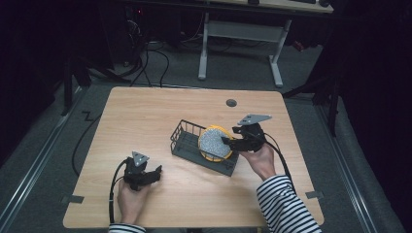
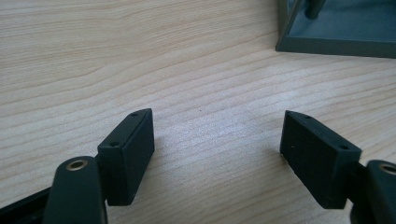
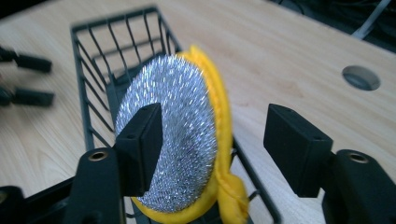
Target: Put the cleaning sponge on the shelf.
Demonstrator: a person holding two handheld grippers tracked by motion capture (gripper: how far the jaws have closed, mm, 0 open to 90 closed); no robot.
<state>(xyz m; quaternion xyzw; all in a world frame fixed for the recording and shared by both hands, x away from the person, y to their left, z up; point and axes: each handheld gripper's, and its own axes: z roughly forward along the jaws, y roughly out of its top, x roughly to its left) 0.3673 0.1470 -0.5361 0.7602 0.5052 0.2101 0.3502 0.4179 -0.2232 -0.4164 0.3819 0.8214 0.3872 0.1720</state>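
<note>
A dark wire basket lies at the middle of the wooden table. A round scouring pad, silver mesh on one face and yellow on the back, stands on edge in the basket's right end. My right gripper is open at the pad; one jaw stands in front of the silver face, the other clear of the yellow rim. Open as well, my left gripper rests low over bare wood to the left of the basket, whose corner lies ahead of it.
A round cable hole sits near the table's far edge. Bare wood spreads to the left and in front of the basket. Beyond the table stand a white desk frame and cables on the floor.
</note>
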